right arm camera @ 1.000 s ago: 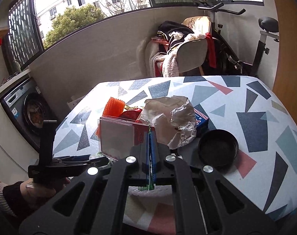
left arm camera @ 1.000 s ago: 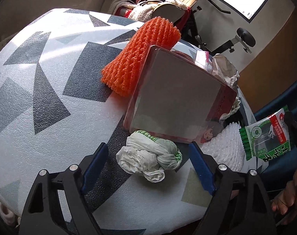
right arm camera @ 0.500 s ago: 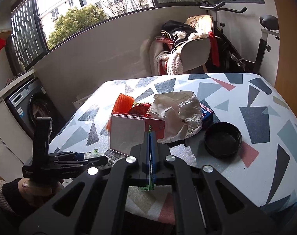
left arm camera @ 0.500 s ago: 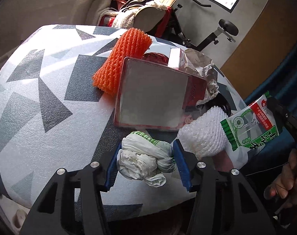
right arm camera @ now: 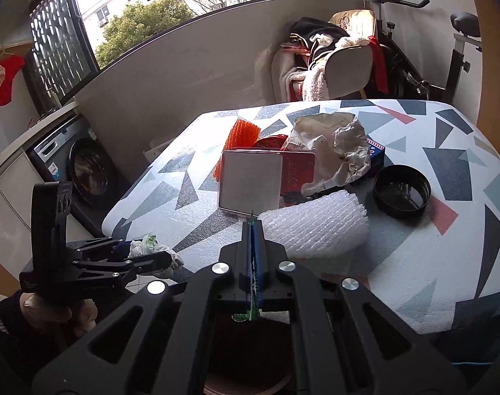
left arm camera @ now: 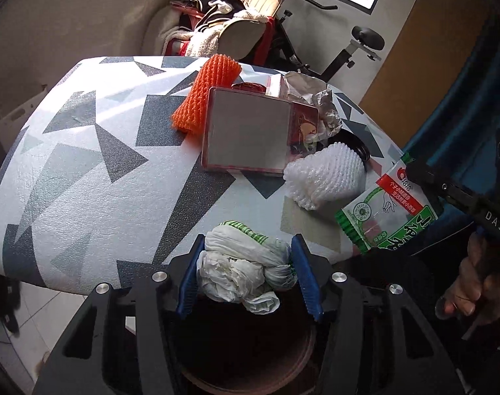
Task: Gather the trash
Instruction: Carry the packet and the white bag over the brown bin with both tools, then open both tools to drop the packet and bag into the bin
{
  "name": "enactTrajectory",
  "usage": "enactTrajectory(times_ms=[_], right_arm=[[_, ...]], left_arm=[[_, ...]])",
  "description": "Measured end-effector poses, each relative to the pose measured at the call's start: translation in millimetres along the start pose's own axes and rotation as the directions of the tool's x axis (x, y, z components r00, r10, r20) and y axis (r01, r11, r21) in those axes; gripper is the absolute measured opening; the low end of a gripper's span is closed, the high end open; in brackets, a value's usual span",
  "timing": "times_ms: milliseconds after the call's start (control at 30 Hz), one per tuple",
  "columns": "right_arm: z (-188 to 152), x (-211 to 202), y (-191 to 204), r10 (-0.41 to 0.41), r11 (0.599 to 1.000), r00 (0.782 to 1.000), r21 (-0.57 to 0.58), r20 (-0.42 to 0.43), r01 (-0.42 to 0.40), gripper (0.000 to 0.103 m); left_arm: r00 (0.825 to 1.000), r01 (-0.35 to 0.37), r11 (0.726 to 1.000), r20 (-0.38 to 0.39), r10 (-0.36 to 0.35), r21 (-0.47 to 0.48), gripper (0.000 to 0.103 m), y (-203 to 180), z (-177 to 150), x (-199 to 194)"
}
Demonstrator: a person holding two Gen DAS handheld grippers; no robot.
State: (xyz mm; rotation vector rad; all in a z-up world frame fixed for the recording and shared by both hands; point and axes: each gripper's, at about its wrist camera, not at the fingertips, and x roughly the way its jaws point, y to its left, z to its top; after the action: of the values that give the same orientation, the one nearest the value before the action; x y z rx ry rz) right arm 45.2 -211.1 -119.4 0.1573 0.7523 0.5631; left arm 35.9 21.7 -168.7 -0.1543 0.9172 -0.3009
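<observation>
Nearest the left wrist camera, the left gripper [left arm camera: 245, 271] has its 2 blue pads pressed against either side of a crumpled white bag [left arm camera: 246, 265] with green stripes, the jaws about half closed because the soft wad fills the gap between them. The bundle hangs past the table [left arm camera: 85, 177] edge and above the dark round opening of a bin [left arm camera: 246, 355] below, which is probably where the trash is meant to drop. The right gripper [right arm camera: 252, 247] is clamped fully shut on the thin edge of a green snack wrapper [left arm camera: 389, 212], a flat film that needs a tight pinch to stay held; from the left view it dangles beside the table's near corner, also close to the bin. Just beyond on the table lies a white foam net [left arm camera: 324, 177], then a flat red-rimmed box [left arm camera: 246, 135] leaning over an orange foam net [left arm camera: 205, 97], with crumpled foil paper [right arm camera: 332, 151] and a black round lid [right arm camera: 402, 195] further right. These pieces look like the remaining trash. Behind the table stand a clothes-piled chair [right arm camera: 342, 62] and an exercise bike [right arm camera: 447, 56].
</observation>
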Motion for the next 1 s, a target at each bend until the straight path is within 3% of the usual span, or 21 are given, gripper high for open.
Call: enactTrajectory(times_ms=[200,333,700,1000], right_arm=[[-33,20,17,0.064,0.998,0.995,-0.023,-0.071,-0.066,0.006],[-51,38,21,0.148,0.989,0.980,0.002,-0.133,-0.149,0.006],[-95,90,20,0.106,0.994,0.931,-0.002,-0.349,-0.114,0.006],[-104,103,1,0.077,0.996,0.913,0.070,-0.400,-0.053,0.006]], left_arm=[[1.000,-0.013,1.000,-0.003,0.013,0.024,0.051,-5,-19,-7],[1.000,-0.012,0.998,-0.007,0.012,0.063,0.051,-8,-30,-9],[1.000,-0.005,0.994,-0.010,0.006,0.113,0.051,2,-48,-9],[0.999,0.015,0.997,-0.043,-0.012,0.071,0.051,15,-56,5]])
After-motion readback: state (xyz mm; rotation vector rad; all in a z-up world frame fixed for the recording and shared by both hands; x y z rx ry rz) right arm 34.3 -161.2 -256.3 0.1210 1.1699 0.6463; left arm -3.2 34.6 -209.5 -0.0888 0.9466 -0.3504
